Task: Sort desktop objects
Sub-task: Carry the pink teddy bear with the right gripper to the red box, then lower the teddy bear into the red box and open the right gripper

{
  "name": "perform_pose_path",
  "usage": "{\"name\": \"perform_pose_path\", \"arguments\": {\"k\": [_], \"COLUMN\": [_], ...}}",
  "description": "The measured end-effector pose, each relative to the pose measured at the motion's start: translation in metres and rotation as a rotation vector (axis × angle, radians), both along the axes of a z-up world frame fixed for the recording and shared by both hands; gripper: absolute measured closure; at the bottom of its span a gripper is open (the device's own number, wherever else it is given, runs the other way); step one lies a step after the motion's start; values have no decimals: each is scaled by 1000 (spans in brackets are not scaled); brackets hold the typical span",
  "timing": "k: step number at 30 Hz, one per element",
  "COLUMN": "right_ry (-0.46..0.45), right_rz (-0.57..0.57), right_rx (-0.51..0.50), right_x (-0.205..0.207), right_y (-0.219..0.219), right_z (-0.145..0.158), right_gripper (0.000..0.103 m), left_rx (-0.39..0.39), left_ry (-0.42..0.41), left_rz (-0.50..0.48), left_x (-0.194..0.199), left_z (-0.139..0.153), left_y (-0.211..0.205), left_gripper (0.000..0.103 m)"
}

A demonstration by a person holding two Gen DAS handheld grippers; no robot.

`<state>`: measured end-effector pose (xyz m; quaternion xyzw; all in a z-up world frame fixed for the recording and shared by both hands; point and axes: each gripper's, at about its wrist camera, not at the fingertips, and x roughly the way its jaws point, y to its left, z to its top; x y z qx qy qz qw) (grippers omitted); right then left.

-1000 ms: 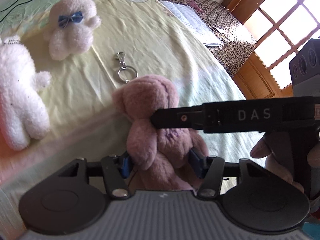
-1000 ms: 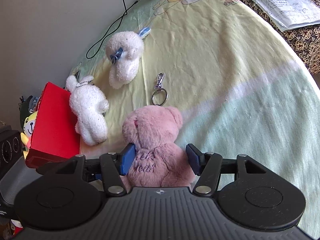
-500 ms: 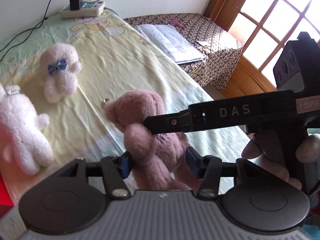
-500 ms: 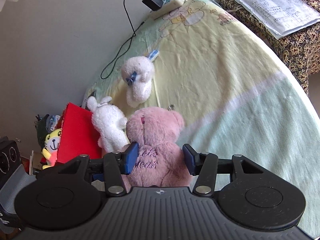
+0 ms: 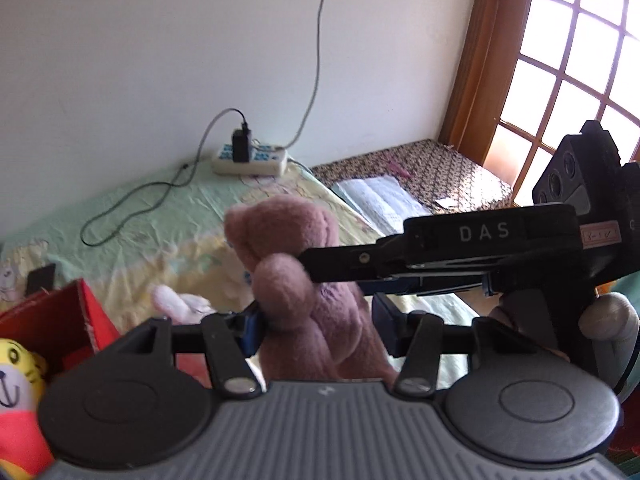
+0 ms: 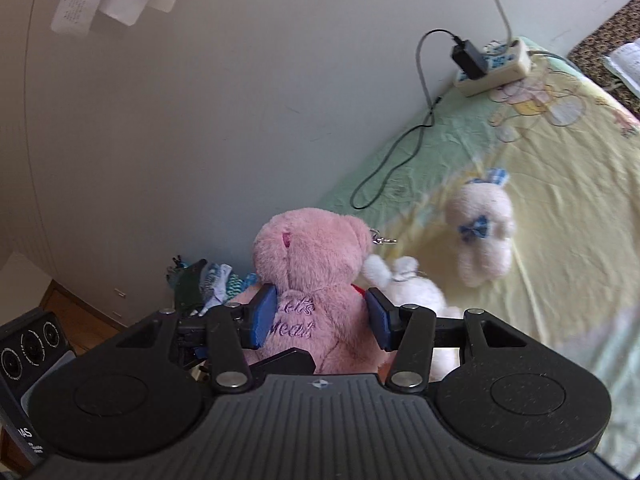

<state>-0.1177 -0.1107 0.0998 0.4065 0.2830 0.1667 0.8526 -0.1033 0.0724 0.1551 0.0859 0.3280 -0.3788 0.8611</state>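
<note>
Pink teddy bear (image 6: 316,280) is up off the bedsheet (image 6: 560,184), held between both tongs at once. Right gripper (image 6: 320,316) is clamped on its back: blue pads press the fur either side of the purple stitched lettering, head sticking up above the pads. Left gripper (image 5: 316,326) is clamped on the bear lower down, w/ the left pad sunk into the fur under one arm & the right pad at the bear's other flank. In the left wrist view the right tool crosses in from the right, its black finger pushed against the bear's chest just above the left pads; a hand (image 5: 600,320) grips its handle.

Below & behind the bear: a white plush (image 6: 416,292) lies on the sheet, just right of the bear in the right wrist view. Cream plush w/ blue bow (image 6: 484,232) lies further out, well apart. Red box (image 5: 60,324) sits at the left, w/ a yellow tiger toy (image 5: 18,372) near it. Power strip (image 5: 250,160) w/ black charger rests by the wall, cable trailing over the sheet. Open notebook (image 5: 380,196) lies on a patterned surface beyond the bed.
</note>
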Motion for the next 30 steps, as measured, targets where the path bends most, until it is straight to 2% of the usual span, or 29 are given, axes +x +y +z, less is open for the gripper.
{"name": "perform_pose_path", "arguments": {"k": [5, 10, 15, 22, 24, 25, 26, 28, 30], "right_ry": [-55, -66, -20, 45, 61, 59, 49, 63, 57], "right_rz": [69, 120, 115, 92, 90, 92, 115, 139, 131], "right_rx": [18, 8, -16, -155, -200, -220, -231, -263, -357], "right_x": [33, 63, 87, 101, 104, 105, 108, 114, 116], "right_y": [58, 114, 148, 174, 182, 184, 188, 197, 209], "right_z": [14, 7, -15, -30, -31, -31, -32, -33, -33], "right_gripper": [51, 51, 51, 55, 58, 66, 85, 88, 87], "left_rx": [4, 36, 53, 64, 49, 43, 41, 44, 74], "left_ry": [-65, -75, -25, 70, 98, 117, 134, 172, 196], "left_rz": [66, 122, 141, 133, 132, 130, 130, 117, 110], "left_x": [23, 49, 78, 105, 112, 116, 119, 124, 128], "left_z": [20, 16, -11, -57, -65, -69, -72, -80, -91], "left_y": [63, 114, 148, 171, 176, 179, 180, 180, 175], "left_gripper": [50, 50, 50, 50, 50, 50, 50, 54, 53]}}
